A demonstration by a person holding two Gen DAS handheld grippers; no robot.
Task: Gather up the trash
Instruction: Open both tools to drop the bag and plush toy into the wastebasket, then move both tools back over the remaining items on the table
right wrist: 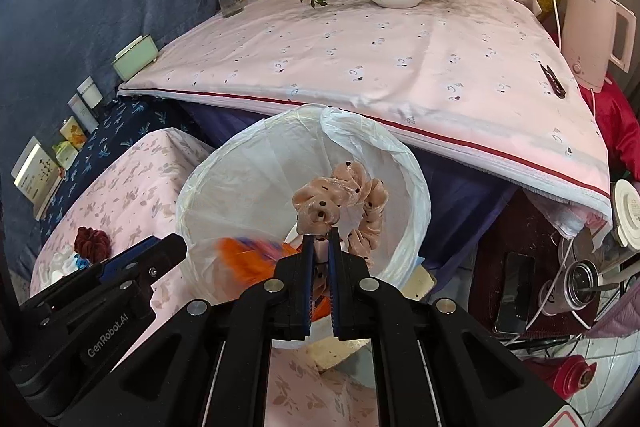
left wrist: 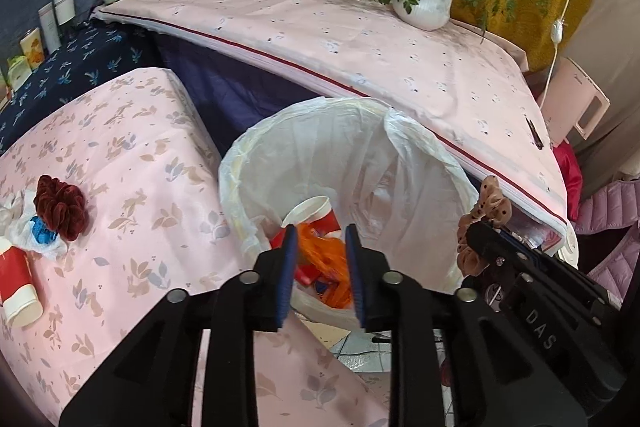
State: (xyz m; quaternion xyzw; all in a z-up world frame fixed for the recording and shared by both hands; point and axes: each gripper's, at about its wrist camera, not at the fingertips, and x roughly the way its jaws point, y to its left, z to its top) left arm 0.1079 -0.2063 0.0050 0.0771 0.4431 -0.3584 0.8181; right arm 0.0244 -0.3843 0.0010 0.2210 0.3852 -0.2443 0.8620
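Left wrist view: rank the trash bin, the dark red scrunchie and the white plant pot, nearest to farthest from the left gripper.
From the left gripper:
1. Trash bin, directly beneath it.
2. Dark red scrunchie, left on the pink floral cloth.
3. White plant pot, far back on the table.

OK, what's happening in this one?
A person is clearing trash into a bag-lined bin with two handheld grippers. The left gripper is open over the bin, with an orange wrapper just beyond its fingertips above a red paper cup. The right gripper is shut on a beige polka-dot scrunchie above the bin. A dark red scrunchie remains on the pink cloth.
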